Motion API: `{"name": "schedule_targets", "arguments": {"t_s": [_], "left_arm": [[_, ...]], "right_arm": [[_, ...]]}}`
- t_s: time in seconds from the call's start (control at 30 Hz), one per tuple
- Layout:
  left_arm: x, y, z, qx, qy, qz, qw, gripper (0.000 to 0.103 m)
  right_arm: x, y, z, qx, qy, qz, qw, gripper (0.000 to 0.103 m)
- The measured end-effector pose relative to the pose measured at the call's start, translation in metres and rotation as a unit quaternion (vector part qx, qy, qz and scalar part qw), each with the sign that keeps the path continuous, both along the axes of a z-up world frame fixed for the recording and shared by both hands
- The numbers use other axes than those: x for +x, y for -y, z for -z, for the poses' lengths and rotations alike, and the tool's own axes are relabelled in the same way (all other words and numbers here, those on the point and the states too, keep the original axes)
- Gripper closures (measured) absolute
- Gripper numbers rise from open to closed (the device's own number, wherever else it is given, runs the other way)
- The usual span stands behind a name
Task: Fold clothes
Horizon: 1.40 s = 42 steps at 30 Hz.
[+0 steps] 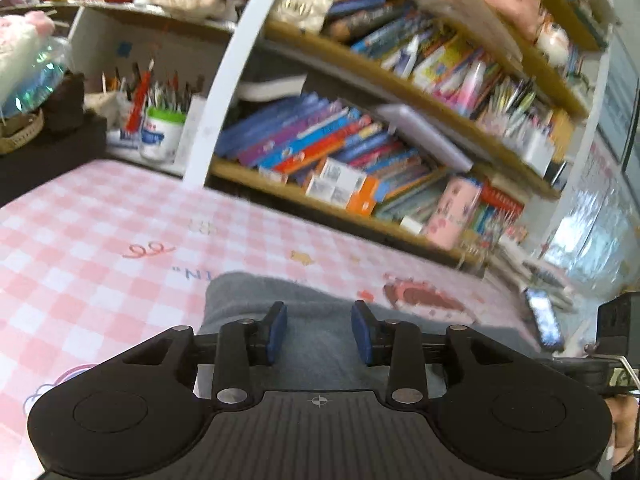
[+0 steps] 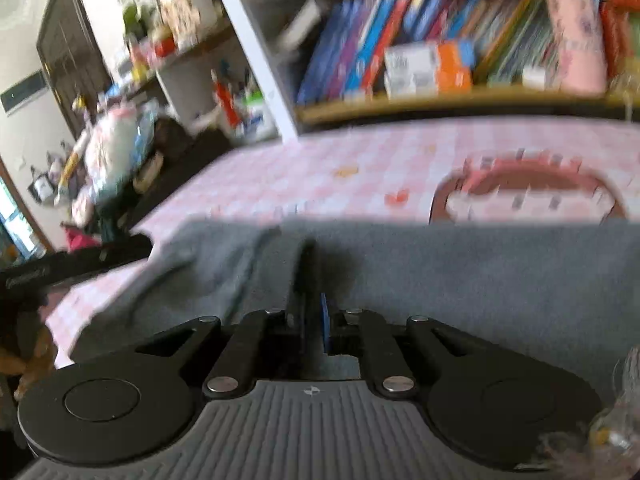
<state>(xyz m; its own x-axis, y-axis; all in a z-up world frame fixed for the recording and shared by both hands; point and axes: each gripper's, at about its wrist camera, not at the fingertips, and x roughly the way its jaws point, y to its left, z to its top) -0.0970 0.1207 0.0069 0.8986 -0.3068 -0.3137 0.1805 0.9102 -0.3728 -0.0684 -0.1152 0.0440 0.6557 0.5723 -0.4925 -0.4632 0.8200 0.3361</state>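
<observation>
A grey garment (image 1: 248, 292) lies on the pink checked tablecloth (image 1: 100, 232), with its far edge just past my left gripper. My left gripper (image 1: 320, 316) hangs over the garment with its blue pads (image 1: 278, 328) apart and nothing pressed between them. In the right wrist view the same grey garment (image 2: 480, 280) spreads across the near half of the table. My right gripper (image 2: 314, 300) has its jaws nearly together, and a raised fold of the grey cloth runs up from between them. The fingertips are hidden in that fold.
A bookshelf (image 1: 360, 152) packed with children's books stands along the table's far edge. A white pot of pens (image 1: 160, 132) sits at the back left. A phone (image 1: 544, 320) lies at the right edge of the table. Dark furniture with clutter (image 2: 120, 152) stands to the left.
</observation>
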Motion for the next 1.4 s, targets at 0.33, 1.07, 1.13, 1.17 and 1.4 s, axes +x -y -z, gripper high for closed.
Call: {"name": "schedule_targets", "arguments": {"t_s": [0.33,1.07,1.13,1.17,1.4], "left_arm": [[0.037,-0.007,0.022,-0.031,-0.057,-0.001,0.9979,0.076],[-0.016,-0.007,0.018,-0.036,-0.035,0.019,0.9986,0.078],[-0.021,-0.008,0.011,-0.029,-0.026,0.006,0.9992,0.071],[-0.025,-0.011,0.008,-0.028,-0.019,-0.001,0.9994,0.059],[-0.039,-0.035,0.002,-0.039,-0.011,-0.045,0.9981,0.027]], "right_arm": [[-0.014,-0.024,0.012,-0.036,0.001,-0.05,0.998,0.094],[-0.011,-0.011,0.02,-0.025,-0.008,-0.041,0.999,0.09],[-0.011,-0.01,0.019,-0.022,-0.01,-0.04,0.999,0.09],[-0.011,-0.009,0.018,-0.019,-0.011,-0.039,0.999,0.09],[-0.018,0.021,0.006,0.008,-0.015,-0.013,1.0,0.09]]}}
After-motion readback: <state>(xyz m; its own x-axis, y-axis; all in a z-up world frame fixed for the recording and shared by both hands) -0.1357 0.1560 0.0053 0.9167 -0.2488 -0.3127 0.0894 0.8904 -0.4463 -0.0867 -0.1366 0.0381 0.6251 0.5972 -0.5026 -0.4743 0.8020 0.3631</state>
